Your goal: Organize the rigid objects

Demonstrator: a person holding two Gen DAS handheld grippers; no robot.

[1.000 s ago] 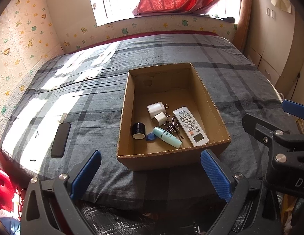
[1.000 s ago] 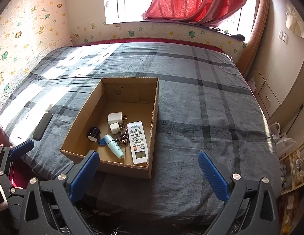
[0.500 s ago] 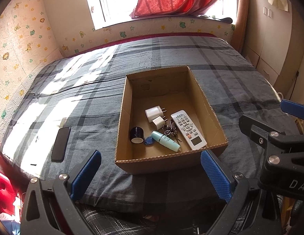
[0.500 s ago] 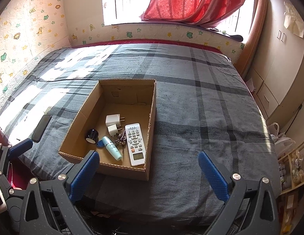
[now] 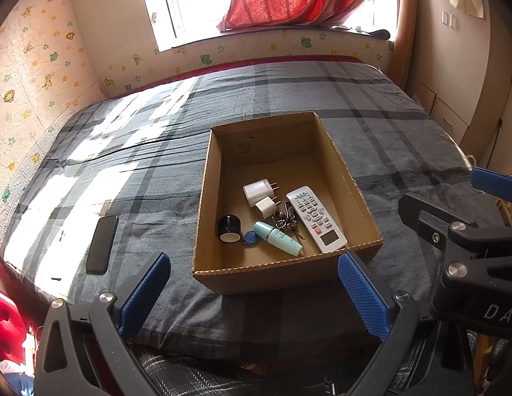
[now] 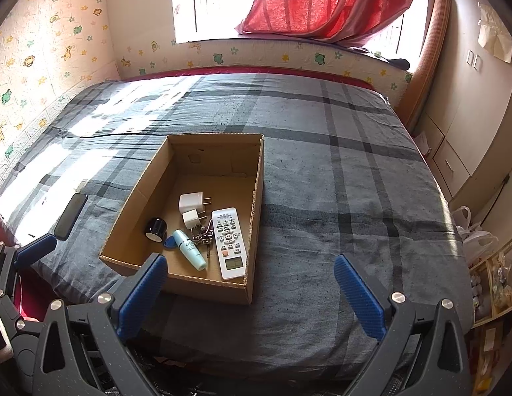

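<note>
Phone [image 5: 102, 245]: dark, flat slab, lying face-down or screen-off on the grey checked bedspread [image 5: 150, 178], well apart from the box on its left side, near the bed's near-left edge. Long axis runs roughly away from the cameras, tilted slightly. Apparently the one loose item not yet boxed.

Cardboard box [image 5: 203, 204]: open top, mid-bed. Contents, all toward its near end:
- remote control [image 5: 315, 219], white, along the right wall, long axis pointing away;
- two white plug adapters [image 5: 261, 196], one larger, one smaller, touching or nearly so;
- pale green tube [image 5: 278, 238], lying diagonally;
- bunch of keys [image 5: 285, 221] with a blue tag [image 5: 247, 239], between tube and remote;
- small dark round pot [image 5: 229, 228], on its side or tilted; cannot tell which.

Left gripper [image 5: 252, 292]: jaws spread wide, holding nothing, hanging over the near bed edge. The phone lies ahead and to its left; it is judged the nearer tool for that pick-up.

Right gripper [image 6: 251, 292]: jaws spread wide, empty, facing the box's near right corner; the phone [image 6: 71, 216] sits far to its left, past the box.

Hard to make out: the phone's upper face; the box's far floor in shadow; the near wall hides part of the floor.
</note>
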